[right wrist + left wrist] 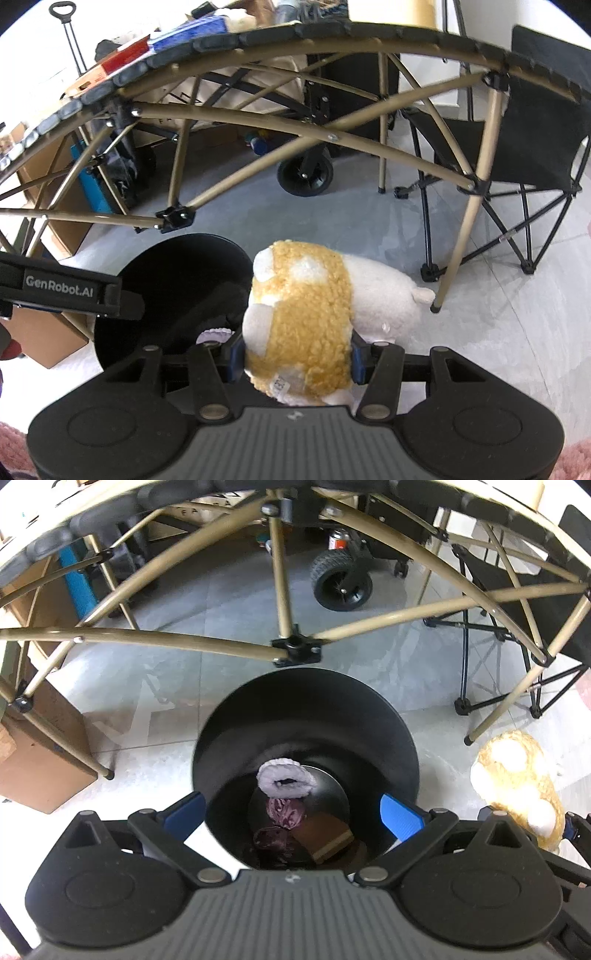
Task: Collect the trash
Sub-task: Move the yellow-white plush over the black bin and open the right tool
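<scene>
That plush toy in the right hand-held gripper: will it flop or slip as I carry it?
Probably light and soft: the plush toy bulges around the right hand-held gripper. Its unsupported white end may sag. Its fuzzy pile likely resists slipping.

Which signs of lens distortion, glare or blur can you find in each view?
Left wrist view: the table frame bows into curves, the plush toy is overexposed at the right edge, and the black bin has a slightly smeared rim. Right wrist view: straight rods arc too, corners vignette, but the plush toy looks sharp.
</scene>
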